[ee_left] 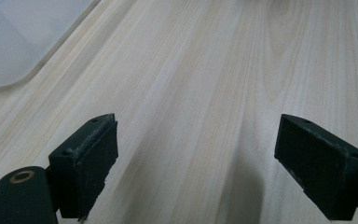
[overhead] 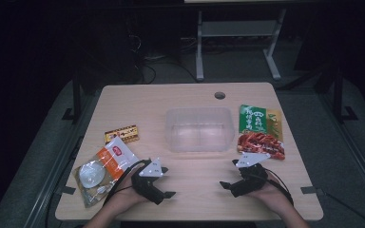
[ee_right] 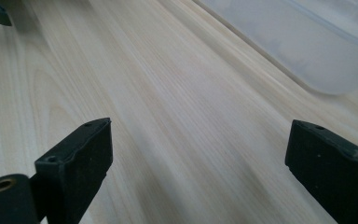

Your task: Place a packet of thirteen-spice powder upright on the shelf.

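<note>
A clear plastic tub stands empty in the middle of the wooden table. My left gripper rests near the front edge, left of centre, open with bare wood between its jaws. My right gripper lies near the front edge at the right, also open and holding nothing. The tub's corner shows at the upper left of the left gripper view and at the upper right of the right gripper view. The two grippers point toward each other.
A green and red snack bag lies right of the tub. A small yellow packet and a clear bag with an orange label lie at the left. A round cable hole sits near the table's far edge.
</note>
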A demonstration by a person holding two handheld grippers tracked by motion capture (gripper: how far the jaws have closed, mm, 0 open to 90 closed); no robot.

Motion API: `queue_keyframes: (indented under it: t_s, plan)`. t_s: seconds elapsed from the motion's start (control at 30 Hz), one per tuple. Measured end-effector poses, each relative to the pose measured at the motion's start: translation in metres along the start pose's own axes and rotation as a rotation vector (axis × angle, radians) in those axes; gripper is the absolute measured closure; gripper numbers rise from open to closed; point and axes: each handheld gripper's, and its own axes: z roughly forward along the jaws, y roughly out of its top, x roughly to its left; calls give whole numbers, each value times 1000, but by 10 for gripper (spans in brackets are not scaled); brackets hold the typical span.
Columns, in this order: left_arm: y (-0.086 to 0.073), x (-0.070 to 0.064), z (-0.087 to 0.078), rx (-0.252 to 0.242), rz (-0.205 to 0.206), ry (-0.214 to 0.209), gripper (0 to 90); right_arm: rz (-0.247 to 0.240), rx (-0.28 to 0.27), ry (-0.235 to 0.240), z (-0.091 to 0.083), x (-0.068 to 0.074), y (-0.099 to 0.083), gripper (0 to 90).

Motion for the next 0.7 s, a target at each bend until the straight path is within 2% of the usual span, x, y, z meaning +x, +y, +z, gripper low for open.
queue_keyframes:
  t_s: [0.17, 0.23, 0.33, 0.5, 0.53, 0.7]
  plan:
    - [3, 1, -4, 1, -11, -8, 129, -11, 6, 7, 1, 3, 1, 74]
    - [8, 1, -10, -17, -22, -3, 135, -11, 8, 4, 1, 4, 0, 74]
    - [13, 3, -15, -18, -23, 11, 157, -6, -4, 3, 0, 3, 0, 75]
    - [22, 11, -29, -17, -52, 43, 252, -3, -3, 1, -1, 3, 1, 75]
    - [24, 13, -32, -23, -70, 49, 275, -4, -4, 3, -1, 3, 1, 75]
    - [33, 26, -49, -32, -119, 89, 448, -7, -3, 7, 0, 3, 1, 76]
